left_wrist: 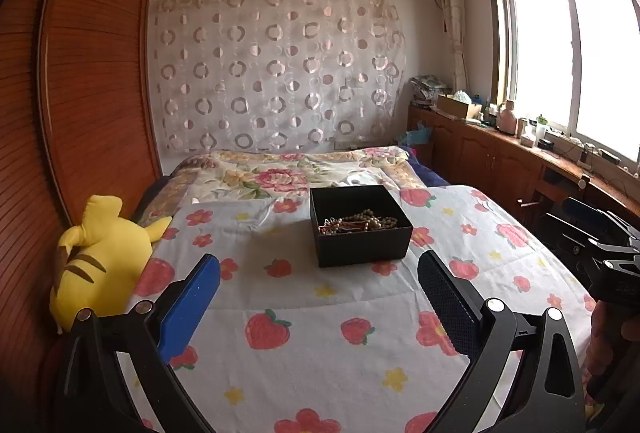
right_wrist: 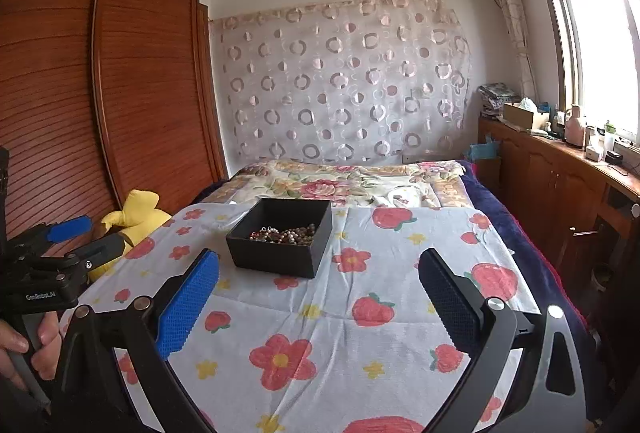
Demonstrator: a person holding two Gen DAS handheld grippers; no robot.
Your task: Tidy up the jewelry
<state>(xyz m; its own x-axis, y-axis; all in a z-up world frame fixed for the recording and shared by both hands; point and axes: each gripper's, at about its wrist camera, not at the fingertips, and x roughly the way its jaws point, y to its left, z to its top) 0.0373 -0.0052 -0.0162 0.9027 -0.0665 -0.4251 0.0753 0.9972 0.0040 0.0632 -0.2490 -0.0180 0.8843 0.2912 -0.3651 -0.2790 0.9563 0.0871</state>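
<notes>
Both grippers hang above the strawberry-print cloth [left_wrist: 320,345], short of the black box [left_wrist: 360,233], and both stand spread with nothing between the pads: the left gripper [left_wrist: 320,273] frames the box dead ahead, while the right gripper [right_wrist: 320,269] has it ahead and a little to its left. The jewelry [left_wrist: 358,224], a tangle of beaded strands with some red in it, lies heaped inside the box against its near wall (no piece shows on the cloth anywhere). That fits two readings: strands gathered in and the sorting done, or a heap waiting to be drawn out and laid apart; the pictures do not settle which, so I name no next move. Any reach into the box would call for a steep approach over the near wall and a fine pinch, since the strands look interlaced and may lift together. The right wrist view alone shows a hand [right_wrist: 24,349] on the left gripper's handle; the left view shows more of the yellow plush toy [left_wrist: 100,261] off to its left.
</notes>
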